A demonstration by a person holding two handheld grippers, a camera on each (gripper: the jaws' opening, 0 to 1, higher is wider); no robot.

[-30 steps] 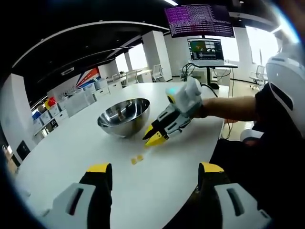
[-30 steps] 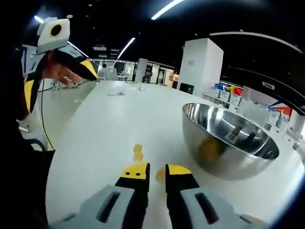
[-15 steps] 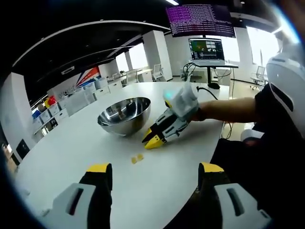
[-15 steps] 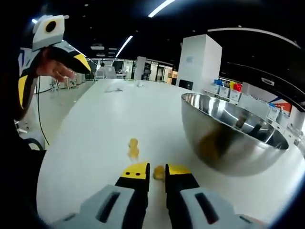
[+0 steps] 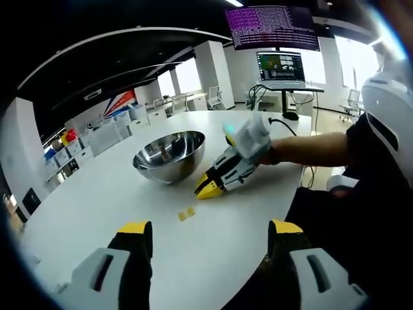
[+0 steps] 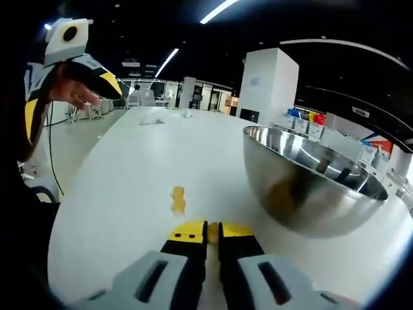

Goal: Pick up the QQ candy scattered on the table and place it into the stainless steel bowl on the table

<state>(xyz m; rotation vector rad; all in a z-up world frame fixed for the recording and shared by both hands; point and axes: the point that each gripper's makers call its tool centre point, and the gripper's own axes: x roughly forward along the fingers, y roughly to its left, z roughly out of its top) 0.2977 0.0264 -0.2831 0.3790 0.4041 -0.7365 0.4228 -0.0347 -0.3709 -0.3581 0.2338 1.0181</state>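
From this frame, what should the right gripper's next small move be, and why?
Probably lift and swing toward the stainless steel bowl. The right gripper has its jaws nearly shut on a QQ candy down at the table, with the bowl just beside it. Other candies lie ahead.

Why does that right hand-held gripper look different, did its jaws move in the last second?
Yes. The right hand-held gripper has narrowed its jaws onto a candy piece, while the candies on the table stay put.
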